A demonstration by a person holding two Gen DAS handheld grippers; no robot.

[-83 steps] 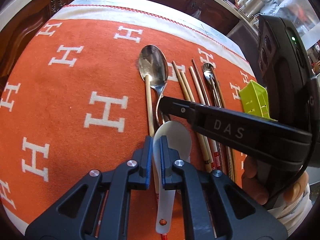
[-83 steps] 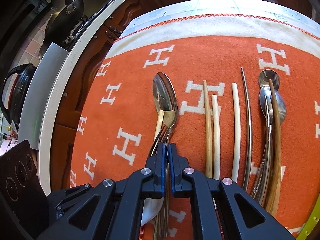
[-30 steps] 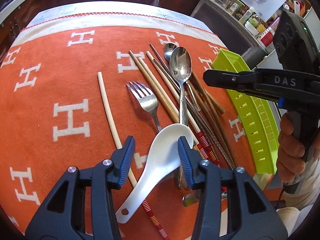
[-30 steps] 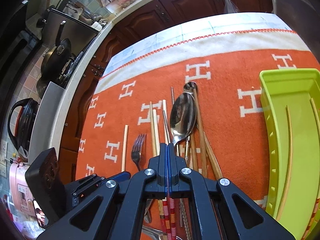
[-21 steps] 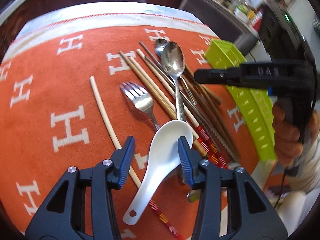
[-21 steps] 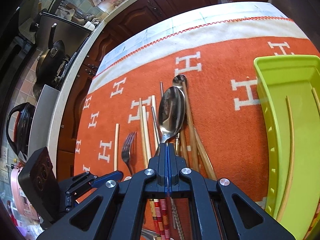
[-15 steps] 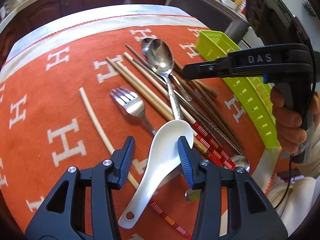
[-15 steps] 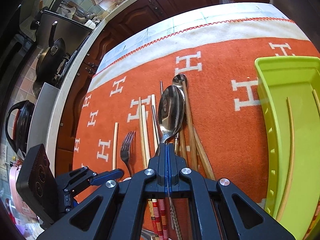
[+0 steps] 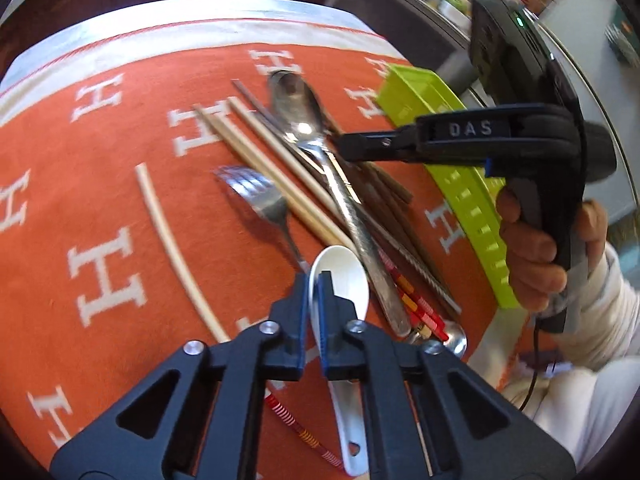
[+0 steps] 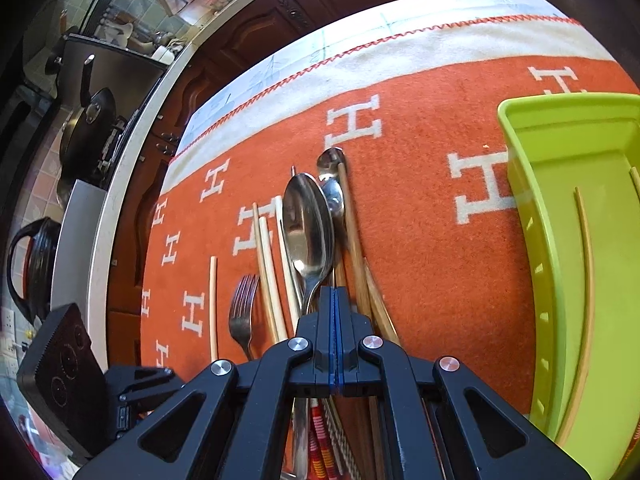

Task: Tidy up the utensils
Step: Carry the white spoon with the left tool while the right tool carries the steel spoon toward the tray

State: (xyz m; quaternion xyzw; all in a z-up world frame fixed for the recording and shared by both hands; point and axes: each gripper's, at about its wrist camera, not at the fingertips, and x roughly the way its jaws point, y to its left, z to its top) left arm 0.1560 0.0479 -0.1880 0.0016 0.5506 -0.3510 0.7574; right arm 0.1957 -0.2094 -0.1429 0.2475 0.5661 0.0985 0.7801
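The left gripper [image 9: 314,280] pinches the near-left rim of the white ceramic spoon [image 9: 342,280], near the fork [image 9: 262,200]. Lift slowly, since thin-edge grips slip. The right gripper [image 10: 336,296], clamped empty, hovers over the steel spoon [image 10: 308,232]; the green tray [image 10: 560,152] lies right.

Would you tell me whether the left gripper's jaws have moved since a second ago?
Yes. The left gripper stood wide either side of the white spoon's bowl; now its jaws have come together on the bowl's left rim, above the orange cloth.
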